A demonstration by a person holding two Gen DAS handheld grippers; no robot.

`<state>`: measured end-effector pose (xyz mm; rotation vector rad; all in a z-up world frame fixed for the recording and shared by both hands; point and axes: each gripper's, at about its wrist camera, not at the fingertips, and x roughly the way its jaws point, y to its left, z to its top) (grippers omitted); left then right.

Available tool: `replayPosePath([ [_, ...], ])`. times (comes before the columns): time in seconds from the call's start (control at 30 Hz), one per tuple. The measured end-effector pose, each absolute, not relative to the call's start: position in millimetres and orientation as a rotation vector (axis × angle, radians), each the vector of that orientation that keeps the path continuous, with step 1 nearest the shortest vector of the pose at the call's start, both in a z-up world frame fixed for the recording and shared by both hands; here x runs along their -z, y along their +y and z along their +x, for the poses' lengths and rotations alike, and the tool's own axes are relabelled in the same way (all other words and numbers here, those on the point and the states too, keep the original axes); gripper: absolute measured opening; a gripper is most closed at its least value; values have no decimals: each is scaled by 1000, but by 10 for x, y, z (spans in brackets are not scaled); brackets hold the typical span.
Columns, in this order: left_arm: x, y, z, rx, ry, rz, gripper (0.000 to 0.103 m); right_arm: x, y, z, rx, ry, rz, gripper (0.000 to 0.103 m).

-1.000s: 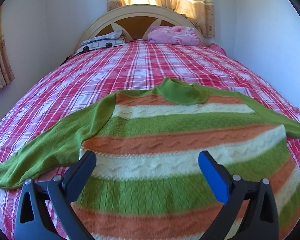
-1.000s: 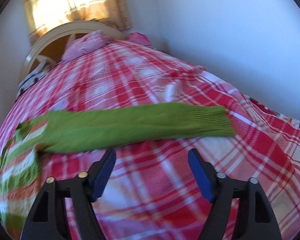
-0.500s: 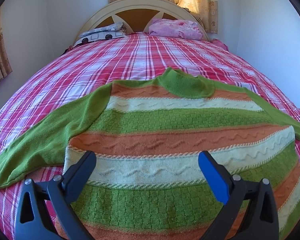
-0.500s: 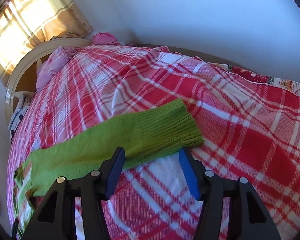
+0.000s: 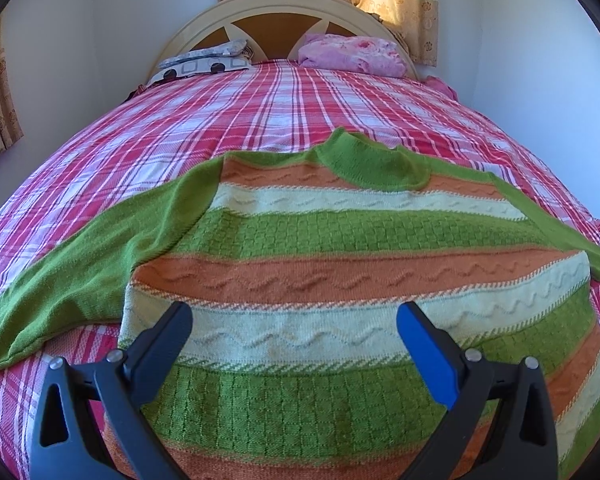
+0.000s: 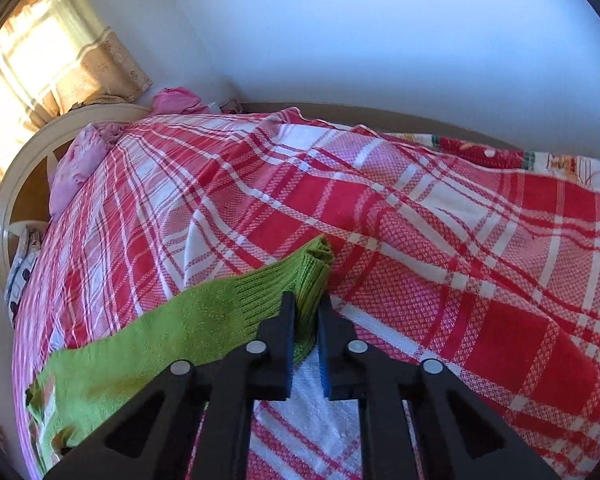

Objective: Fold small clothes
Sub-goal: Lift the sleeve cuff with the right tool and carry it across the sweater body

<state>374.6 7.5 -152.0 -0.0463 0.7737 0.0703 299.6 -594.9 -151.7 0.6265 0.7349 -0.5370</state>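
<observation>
A small knit sweater (image 5: pixel 340 264) with green, orange and cream stripes lies flat on the bed, collar away from me, sleeves spread to both sides. My left gripper (image 5: pixel 294 322) is open and empty, hovering just above the sweater's lower body. In the right wrist view the sweater's green right sleeve (image 6: pixel 172 332) stretches across the bedspread. My right gripper (image 6: pixel 306 304) is shut on the sleeve's ribbed cuff (image 6: pixel 312 276), which bunches between the pads.
The red and white plaid bedspread (image 5: pixel 260 120) covers the whole bed. A pink pillow (image 5: pixel 352 54) and a patterned pillow (image 5: pixel 204 64) lie by the cream headboard (image 5: pixel 276 8). A wall (image 6: pixel 380 40) runs close along the bed's right side.
My right gripper came down onto the end of the green sleeve and closed on its cuff. My left gripper moved lower and closer over the sweater's body, still open.
</observation>
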Motion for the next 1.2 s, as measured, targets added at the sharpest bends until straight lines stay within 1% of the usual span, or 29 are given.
replayPosePath([
  [0.3, 1461, 181, 3679, -60, 745, -109, 103, 933, -5571, 3183, 464, 662, 496, 8],
  [0.57, 1405, 391, 3534, -54, 710, -188, 103, 352, -4991, 3448, 357, 600, 386, 8],
  [0.97, 1469, 424, 3472, 4, 694, -227, 103, -502, -3693, 3848, 143, 513, 228, 8],
  [1.2, 1524, 560, 3470, 8, 706, -304, 103, -831, -2854, 3935, 14, 476, 141, 8],
])
